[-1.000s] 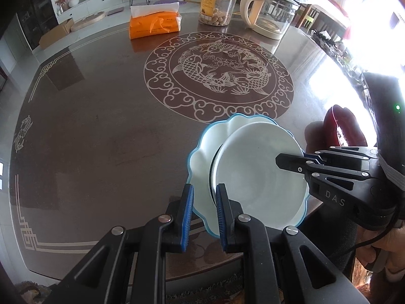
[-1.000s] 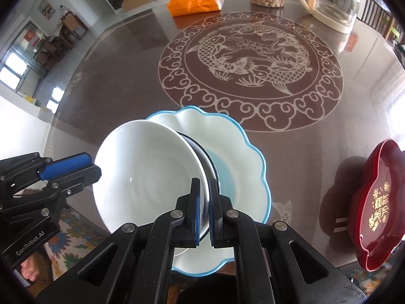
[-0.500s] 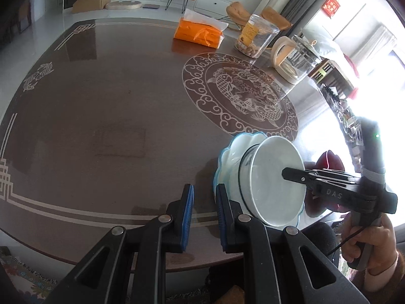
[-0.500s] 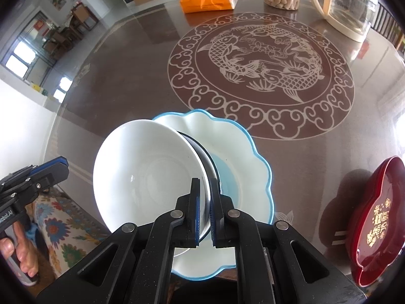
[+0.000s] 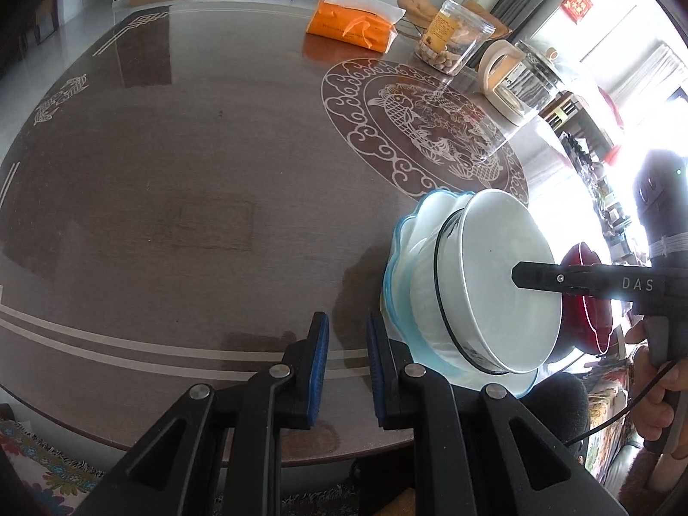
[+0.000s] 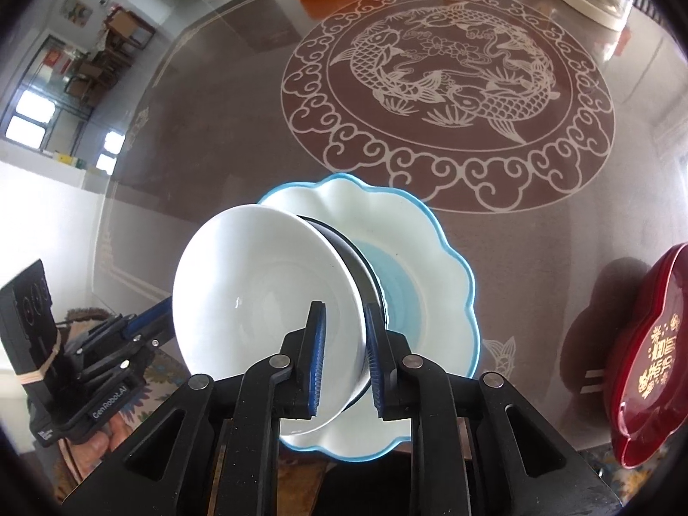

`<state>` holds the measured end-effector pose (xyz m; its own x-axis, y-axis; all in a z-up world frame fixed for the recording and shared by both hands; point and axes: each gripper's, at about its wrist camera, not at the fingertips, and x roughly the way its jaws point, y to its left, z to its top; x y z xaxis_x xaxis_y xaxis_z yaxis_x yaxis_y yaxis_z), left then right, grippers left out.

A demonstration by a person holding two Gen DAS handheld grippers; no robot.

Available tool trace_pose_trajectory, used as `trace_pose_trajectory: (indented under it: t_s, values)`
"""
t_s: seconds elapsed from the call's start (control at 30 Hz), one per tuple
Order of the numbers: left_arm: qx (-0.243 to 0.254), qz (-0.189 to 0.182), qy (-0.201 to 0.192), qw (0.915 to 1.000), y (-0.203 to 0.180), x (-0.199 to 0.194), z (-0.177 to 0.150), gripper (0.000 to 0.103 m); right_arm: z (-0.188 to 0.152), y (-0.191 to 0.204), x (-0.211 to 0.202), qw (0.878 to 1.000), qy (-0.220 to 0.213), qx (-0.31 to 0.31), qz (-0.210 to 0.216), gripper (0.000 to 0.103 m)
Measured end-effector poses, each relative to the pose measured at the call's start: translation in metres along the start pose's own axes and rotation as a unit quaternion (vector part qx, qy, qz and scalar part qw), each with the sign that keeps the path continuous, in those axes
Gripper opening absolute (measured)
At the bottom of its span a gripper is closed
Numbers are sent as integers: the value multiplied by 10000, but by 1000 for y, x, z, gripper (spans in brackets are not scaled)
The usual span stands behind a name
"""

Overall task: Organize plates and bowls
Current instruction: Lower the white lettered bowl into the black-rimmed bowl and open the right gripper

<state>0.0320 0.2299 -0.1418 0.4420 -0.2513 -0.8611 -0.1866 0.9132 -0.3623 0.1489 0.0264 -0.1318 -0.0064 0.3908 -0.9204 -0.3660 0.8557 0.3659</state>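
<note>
my right gripper [image 6: 342,346] is opening, the white bowl [image 6: 262,296]'s rim sitting between its jaws. my left gripper [image 5: 347,363] is hanging closed, empty, beside the blue-edged plate [image 6: 434,253].

The red tray [image 6: 645,382] is cut off at the pic's right edge & the white bowl [image 6: 258,296] hides the blue-rimmed plate's [image 6: 413,232] left part.

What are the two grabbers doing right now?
Left gripper: jaws shut, holding nothing.
Right gripper: jaws opening, white bowl rim between them.
</note>
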Motion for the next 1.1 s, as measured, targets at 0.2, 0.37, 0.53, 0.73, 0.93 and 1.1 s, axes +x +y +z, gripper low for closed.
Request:
trace_pose_trajectory:
  t_s: [0.2,0.37,0.53,0.73,0.93,1.1]
  values:
    - [-309,-904,15,9954,-10,-5,19,16,-1,13,2,9989,-57,-281,-369,22]
    - [-271,-797,-5,9965,-16,1,34,16,-1,12,1,9978,-161,-373,-517,25]
    - [-199,-716,-190,9971,-15,-4,38,16,-4,12,0,9968,-275,-440,-608,20]
    - [239,-452,-324,9982,-40,7,36,17,-5,26,1,9912,-405,-807,-968,26]
    - [800,124,-40,9967,-63,39,24,17,-7,22,-1,9915,-441,-793,-935,23]
    - [920,294,81,9953,-67,54,21,17,-7,16,-4,9953,-429,-594,-629,29]
